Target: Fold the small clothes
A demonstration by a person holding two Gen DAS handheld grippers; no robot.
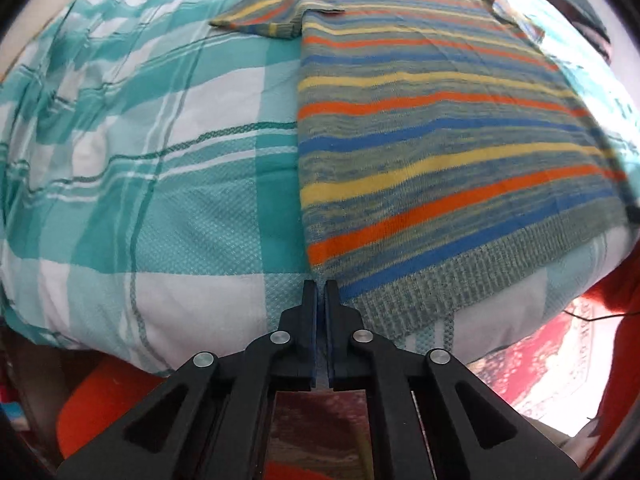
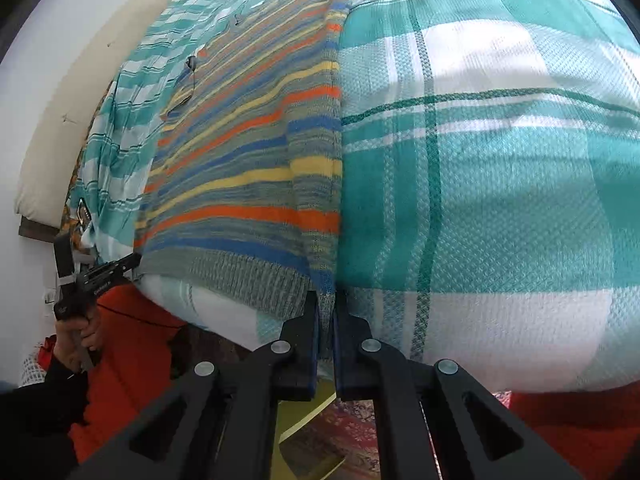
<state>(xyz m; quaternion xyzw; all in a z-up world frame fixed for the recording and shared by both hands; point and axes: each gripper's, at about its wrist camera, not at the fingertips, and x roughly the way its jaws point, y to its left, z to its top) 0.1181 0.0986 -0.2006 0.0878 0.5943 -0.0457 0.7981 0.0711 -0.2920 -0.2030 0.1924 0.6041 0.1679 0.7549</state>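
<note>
A striped knit sweater (image 1: 432,120) in orange, blue, yellow and grey-green lies flat on a teal and white checked bed cover (image 1: 160,160). One sleeve (image 1: 264,16) lies spread at the far left. My left gripper (image 1: 320,286) is shut at the sweater's near left hem corner, with a thin edge of fabric between the fingers. In the right wrist view the sweater (image 2: 248,152) fills the left half. My right gripper (image 2: 326,300) is shut on the sweater's near right hem corner. The left gripper (image 2: 116,266) shows at the other hem corner.
The bed's front edge drops off just before both grippers. A patterned red rug (image 1: 552,356) lies below at the right. The person's orange clothing (image 2: 132,344) is close at the bed edge. A cream headboard cushion (image 2: 60,128) and white wall lie beyond the sweater.
</note>
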